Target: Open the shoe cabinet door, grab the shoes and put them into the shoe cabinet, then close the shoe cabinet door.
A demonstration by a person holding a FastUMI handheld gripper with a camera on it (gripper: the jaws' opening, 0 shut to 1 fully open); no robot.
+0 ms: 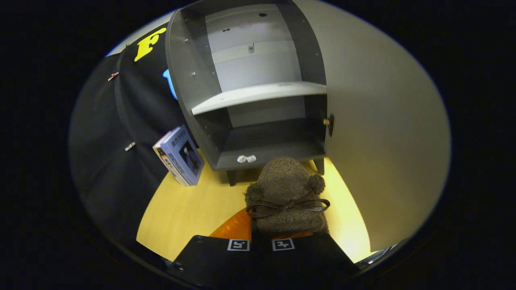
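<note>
Tool (261, 241) closed tight, fingers together on the heel end of a brown fuzzy shoe (287, 193), clamped on it from both sides. Shoe pointing away from the tool toward the shoe cabinet (189, 76), toe just short of the cabinet's bottom edge, two pom-poms and a thin dark bow across the top. Orange patch (234, 227) showing under the shoe, just left of the heel, identity unclear. Yellow wooden tabletop (189, 209) beneath the shoe, running up to the cabinet's short dark feet. Cabinet standing open: dark grey frame, pale shelf (258, 94) across the middle, lower compartment dark, with a small white object (246, 158) on the front lip of its floor, left of the shoe's toe. Door (383, 133) swung wide to the right of the cabinet, pale inner face turned this way, a small latch (329, 123) on its edge near the shelf. Blue book (182, 159) leaning against the cabinet's left side, standing on the tabletop. Black cloth wall (109, 153) to the left of the cabinet and behind the book.
</note>
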